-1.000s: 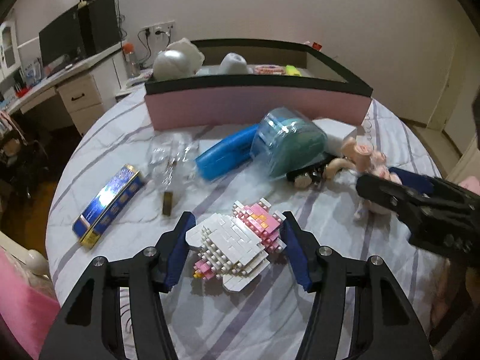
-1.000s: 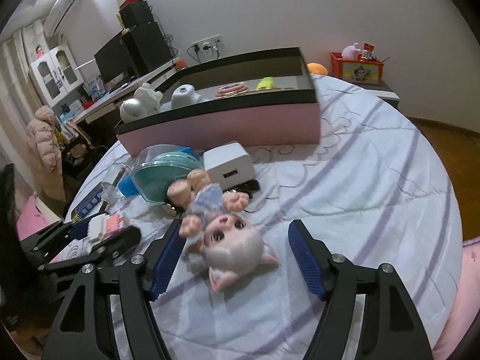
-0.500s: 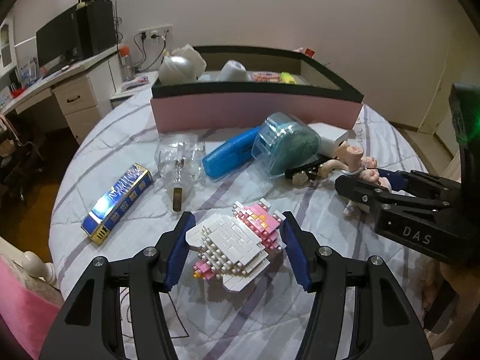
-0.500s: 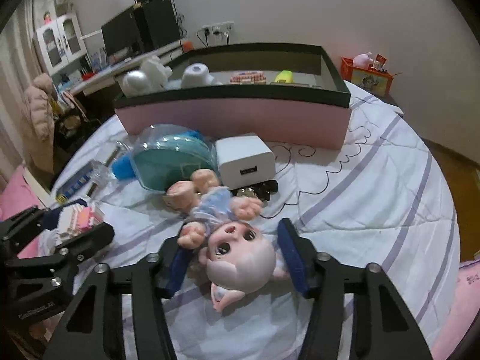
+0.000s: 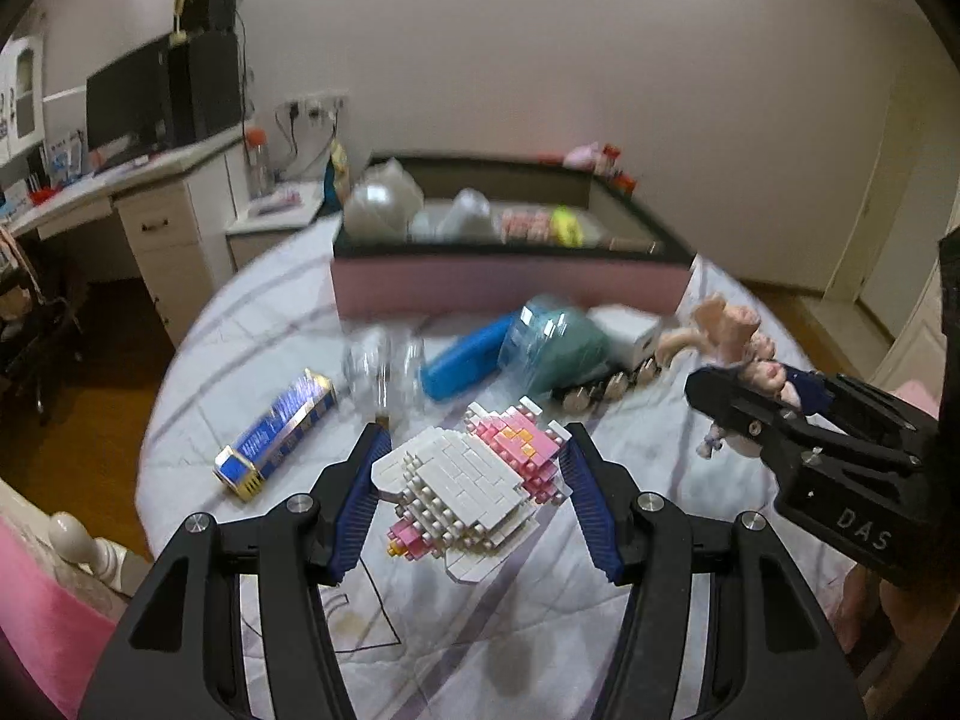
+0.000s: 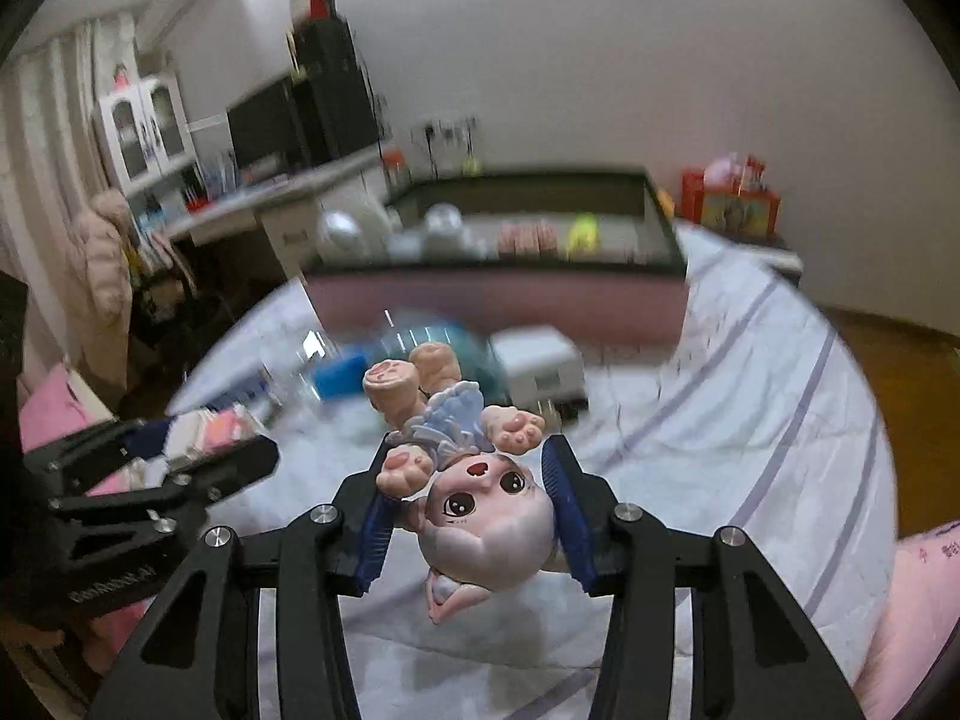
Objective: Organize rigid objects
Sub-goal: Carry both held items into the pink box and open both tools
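Observation:
My left gripper is shut on a white and pink brick-built figure and holds it above the round table. My right gripper is shut on a grey-haired doll, head down, feet up, lifted off the cloth. The right gripper also shows in the left wrist view with the doll's legs sticking out. The pink box with a dark rim stands at the far side and holds several items.
On the striped cloth lie a blue and gold box, a clear plastic piece, a blue case, a teal domed container and a white charger block. A desk stands left.
Both grippers have risen with their objects; the table now looks farther below. The right gripper closed on the doll and lifted it off the cloth. The brick figure left the cloth.

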Available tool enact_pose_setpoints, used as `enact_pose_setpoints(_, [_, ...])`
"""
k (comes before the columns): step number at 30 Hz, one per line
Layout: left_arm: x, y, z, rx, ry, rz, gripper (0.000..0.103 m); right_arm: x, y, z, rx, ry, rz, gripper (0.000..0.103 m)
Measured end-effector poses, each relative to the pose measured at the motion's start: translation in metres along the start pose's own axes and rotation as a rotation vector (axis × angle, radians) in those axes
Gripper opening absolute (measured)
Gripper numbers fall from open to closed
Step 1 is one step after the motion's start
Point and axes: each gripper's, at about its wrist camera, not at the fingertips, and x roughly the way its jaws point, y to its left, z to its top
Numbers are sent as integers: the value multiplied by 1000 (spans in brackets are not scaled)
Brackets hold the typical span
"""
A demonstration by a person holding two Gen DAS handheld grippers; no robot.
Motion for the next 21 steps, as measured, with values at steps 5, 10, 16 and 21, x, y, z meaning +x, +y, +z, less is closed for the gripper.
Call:
enact_pose_setpoints(5, [-39, -3, 11, -5, -137, 4, 60, -35, 20, 17, -36, -131, -17, 48])
enact_pose_setpoints(10, [-74, -11, 21, 15, -267, 39, 60, -65, 33, 24, -60, -215, -2, 48])
enact_pose_setpoints(16, [-97, -19, 26, 45, -333, 74, 59, -83, 45, 31, -78, -265, -7, 48])
enact_pose_setpoints(21, [-110, -27, 28, 73, -382, 115, 59, -93, 46, 34, -82, -296, -17, 48])
